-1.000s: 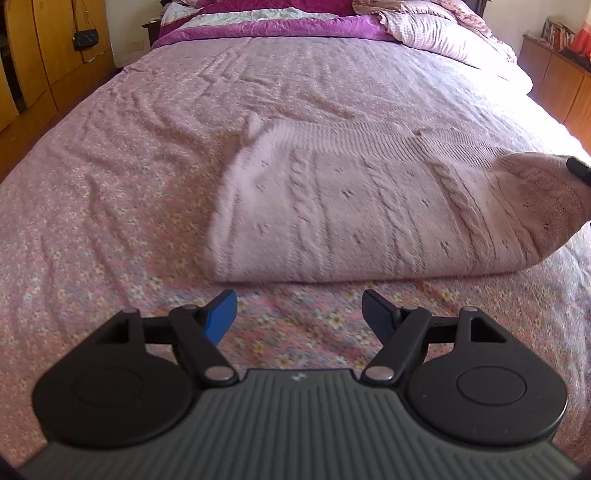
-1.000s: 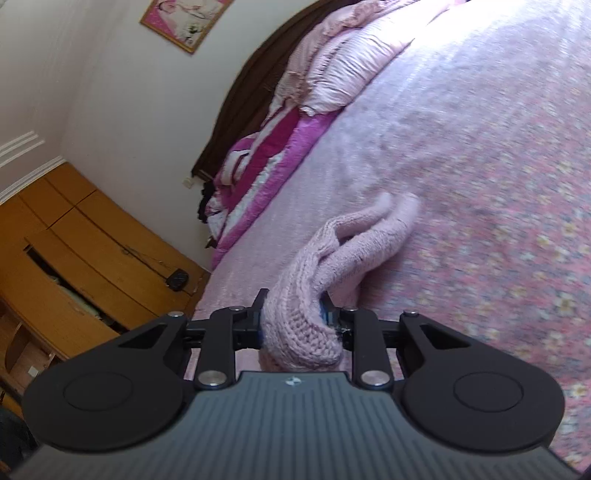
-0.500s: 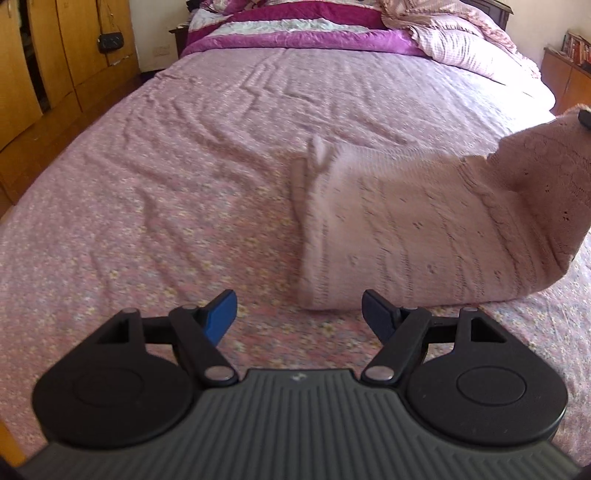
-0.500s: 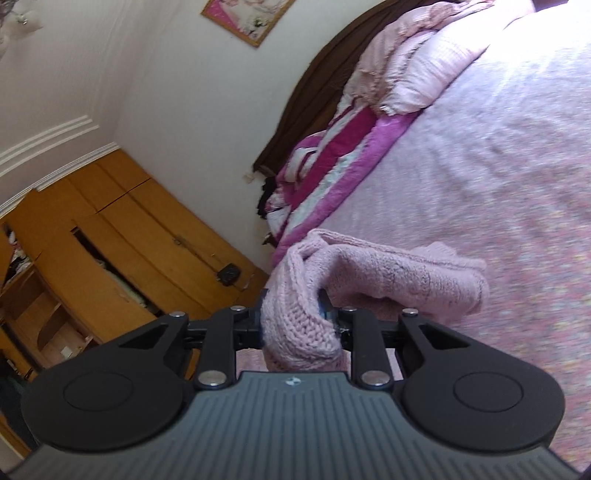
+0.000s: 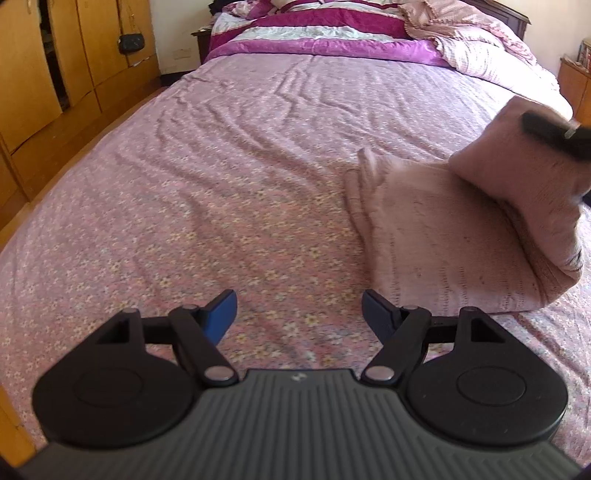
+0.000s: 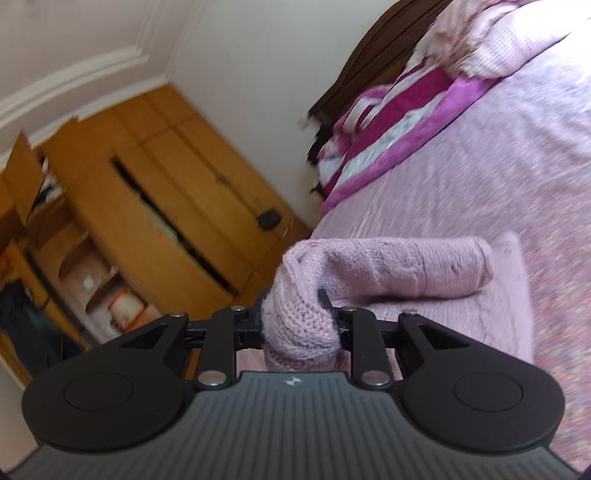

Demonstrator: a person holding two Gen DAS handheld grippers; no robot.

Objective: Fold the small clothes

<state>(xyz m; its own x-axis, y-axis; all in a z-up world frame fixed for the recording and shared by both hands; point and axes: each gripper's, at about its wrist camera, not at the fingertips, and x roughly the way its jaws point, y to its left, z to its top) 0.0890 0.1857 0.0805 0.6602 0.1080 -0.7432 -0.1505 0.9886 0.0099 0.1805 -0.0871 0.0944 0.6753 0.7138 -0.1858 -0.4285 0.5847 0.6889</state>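
Sweater (image 6: 406, 269) hem hidden between fingers (image 6: 325, 299)

On the bed (image 5: 221, 177) before us, the knit garment (image 5: 436, 243) lies to the right, its near end lifted and doubled back over the rest. Folded blankets (image 5: 325, 33) sit at the bed's far end; a wardrobe (image 5: 74, 55) stands along its left side.
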